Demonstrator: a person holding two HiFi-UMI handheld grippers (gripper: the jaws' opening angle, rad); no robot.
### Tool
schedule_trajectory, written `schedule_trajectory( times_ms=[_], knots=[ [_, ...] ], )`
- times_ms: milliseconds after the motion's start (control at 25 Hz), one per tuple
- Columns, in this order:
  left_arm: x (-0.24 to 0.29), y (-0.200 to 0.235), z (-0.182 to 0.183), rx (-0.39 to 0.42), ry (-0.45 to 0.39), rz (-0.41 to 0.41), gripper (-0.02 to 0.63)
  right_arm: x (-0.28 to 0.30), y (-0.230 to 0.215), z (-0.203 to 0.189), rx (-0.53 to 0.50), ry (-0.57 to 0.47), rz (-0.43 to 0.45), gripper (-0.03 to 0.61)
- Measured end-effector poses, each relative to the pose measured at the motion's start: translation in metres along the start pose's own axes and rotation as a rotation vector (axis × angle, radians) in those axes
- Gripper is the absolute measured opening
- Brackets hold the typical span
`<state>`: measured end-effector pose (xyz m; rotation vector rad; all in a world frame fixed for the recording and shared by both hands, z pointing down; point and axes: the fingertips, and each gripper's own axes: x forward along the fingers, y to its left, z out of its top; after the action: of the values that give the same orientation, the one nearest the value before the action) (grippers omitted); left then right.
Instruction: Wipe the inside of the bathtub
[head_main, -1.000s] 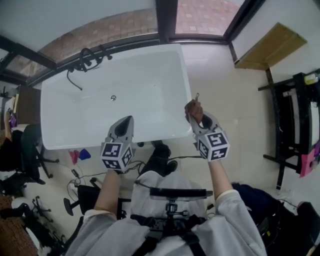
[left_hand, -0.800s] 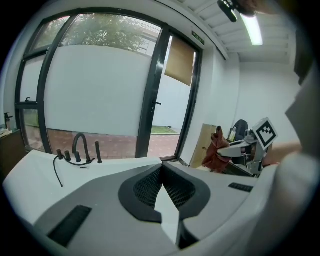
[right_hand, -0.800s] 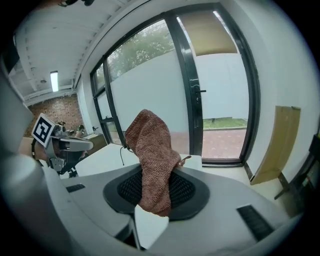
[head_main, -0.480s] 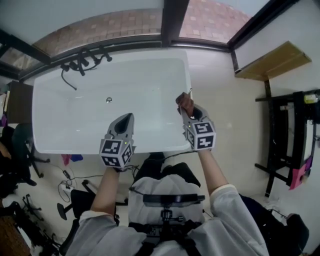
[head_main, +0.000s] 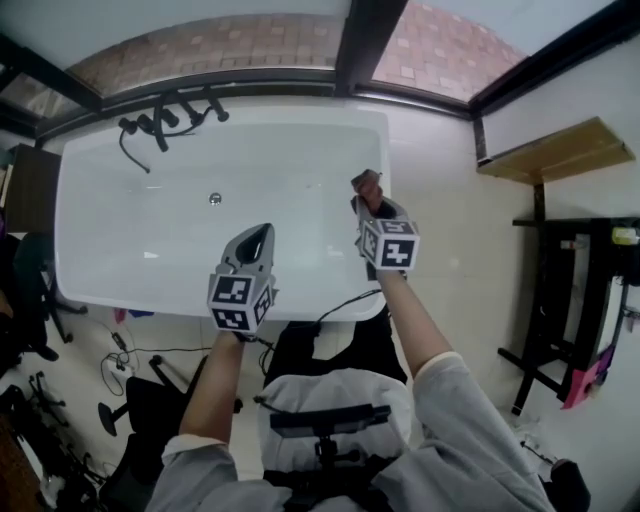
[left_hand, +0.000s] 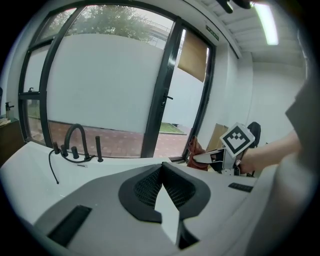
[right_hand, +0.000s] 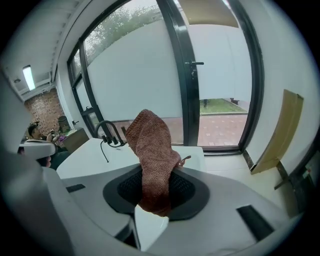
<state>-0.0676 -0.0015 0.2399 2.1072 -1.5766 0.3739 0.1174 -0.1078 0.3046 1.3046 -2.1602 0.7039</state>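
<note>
A white bathtub (head_main: 130, 270) lies below me by the window, with a drain (head_main: 214, 198) in its floor and black taps (head_main: 165, 115) at its far left rim. My right gripper (head_main: 364, 192) is shut on a reddish-brown cloth (right_hand: 152, 157) and hovers over the tub's right end; the cloth (head_main: 366, 187) sticks up from the jaws. In the left gripper view this cloth (left_hand: 194, 150) shows at the right. My left gripper (head_main: 256, 238) hangs over the tub's near side, jaws together, holding nothing (left_hand: 162, 167).
Tall dark-framed windows (head_main: 360, 40) run behind the tub. A black rack (head_main: 575, 290) and a wooden board (head_main: 555, 150) stand on the pale floor at the right. Chairs and cables (head_main: 110, 370) crowd the floor at the near left.
The right gripper with the cloth has moved left and forward, from beyond the tub's right rim to above its right end. The left gripper has hardly shifted.
</note>
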Motion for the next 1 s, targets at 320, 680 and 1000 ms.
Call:
schedule_trajectory(
  times_ms=[320,680,1000],
  knots=[
    [0.074,-0.008,-0.023,-0.083,0.008,0.085,0.008,0.094,-0.041,-0.004,0.007,0.070,0.041,0.115],
    [0.156,-0.003,-0.037,-0.102,0.047,0.138,0.008,0.205,-0.098,-0.019,0.165,0.148,0.021,0.114],
    [0.215,0.010,-0.052,-0.091,0.063,0.116,0.008,0.265,-0.131,-0.032,0.334,0.189,-0.014,0.115]
  ],
)
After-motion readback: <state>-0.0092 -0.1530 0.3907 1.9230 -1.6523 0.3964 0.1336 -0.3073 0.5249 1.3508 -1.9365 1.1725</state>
